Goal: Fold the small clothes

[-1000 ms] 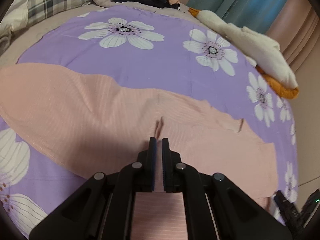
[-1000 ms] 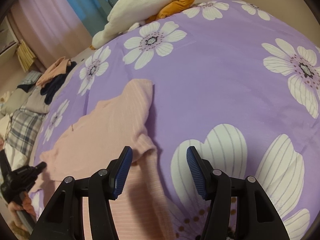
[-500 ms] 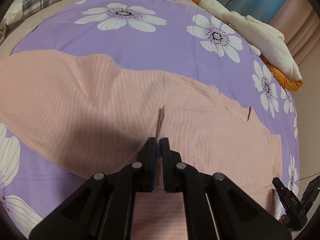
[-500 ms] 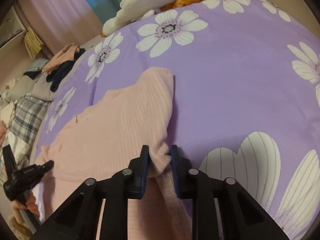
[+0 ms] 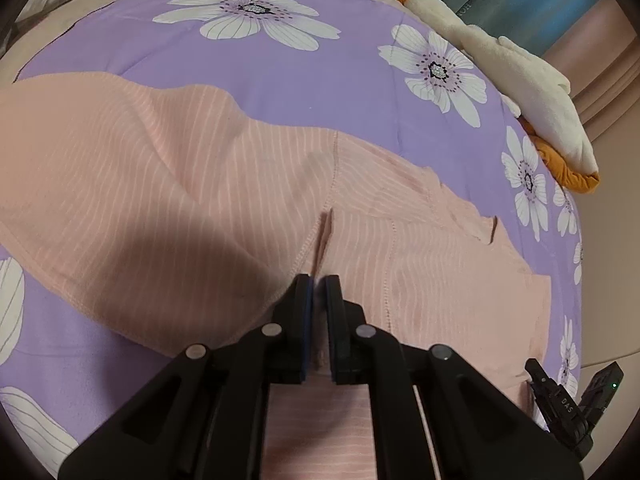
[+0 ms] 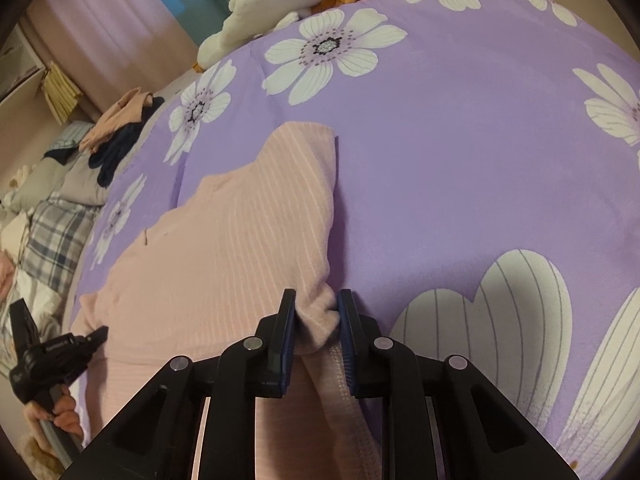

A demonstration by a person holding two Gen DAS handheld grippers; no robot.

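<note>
A pink striped garment (image 5: 168, 184) lies spread on a purple flowered bedspread (image 5: 320, 88); it also shows in the right wrist view (image 6: 240, 248). My left gripper (image 5: 317, 284) is shut on the pink garment at its near edge by a seam. My right gripper (image 6: 317, 304) is shut on a bunched fold of the same garment at its right edge. The right gripper shows at the lower right of the left wrist view (image 5: 568, 412); the left gripper shows at the lower left of the right wrist view (image 6: 56, 352).
A white and orange plush toy (image 5: 532, 92) lies at the bedspread's far right edge, also in the right wrist view (image 6: 288, 4). A pile of dark and peach clothes (image 6: 120, 136) and a plaid pillow (image 6: 52, 236) lie beyond the bedspread.
My right gripper moved onto the garment's edge and closed from open to shut on a fold. My left gripper stayed shut on the garment and moved closer over it.
</note>
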